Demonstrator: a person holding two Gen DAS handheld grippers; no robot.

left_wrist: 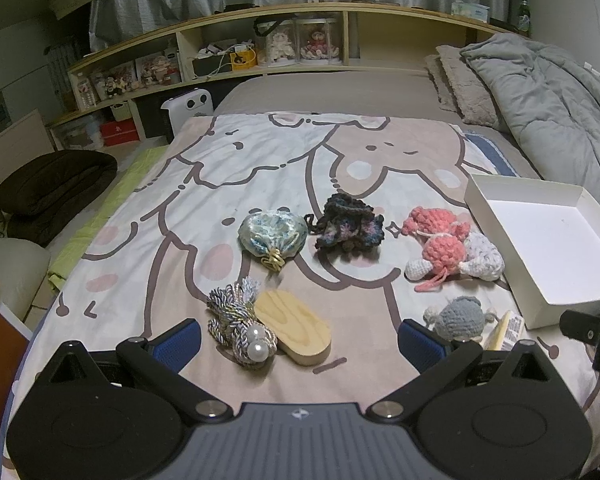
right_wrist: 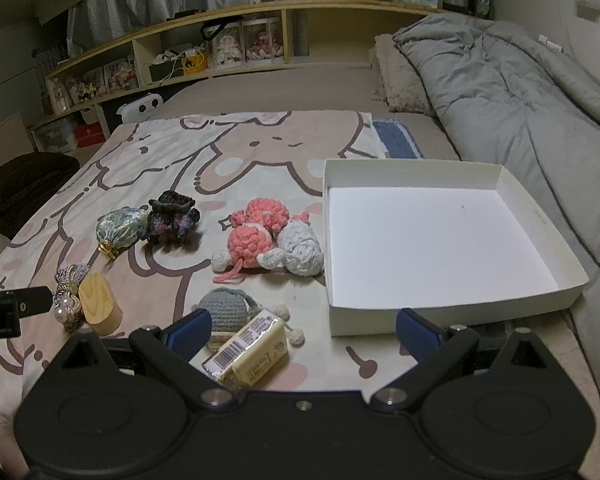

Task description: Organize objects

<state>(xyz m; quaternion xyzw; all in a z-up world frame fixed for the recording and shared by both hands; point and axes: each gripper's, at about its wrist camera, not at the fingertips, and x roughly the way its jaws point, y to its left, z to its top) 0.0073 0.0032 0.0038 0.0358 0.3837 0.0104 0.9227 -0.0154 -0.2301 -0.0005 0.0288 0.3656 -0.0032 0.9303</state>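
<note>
Both pairs of fingers stand wide apart and hold nothing. Between the left gripper [left_wrist: 300,338] fingers, close in, lie a wooden block [left_wrist: 294,330] and a knotted cord with pearls [left_wrist: 240,328] touching its left side. The block looks stiff and smooth, best pinched across its narrow width. The cord is limp and would likely trail, so I would take it at the knot.

Just inside the left finger of the right gripper [right_wrist: 302,330] lies a small wrapped packet [right_wrist: 248,350], light and probably crushable, resting against a grey crochet toy [right_wrist: 230,310]. Ahead of the right finger sits the empty white box [right_wrist: 536,208], on the bed [right_wrist: 260,88]. Further ahead are a pink crochet toy [right_wrist: 256,236], a dark crochet piece [right_wrist: 172,216] and a blue pouch [right_wrist: 122,228], all soft, light and easy to squeeze mid-body.
</note>
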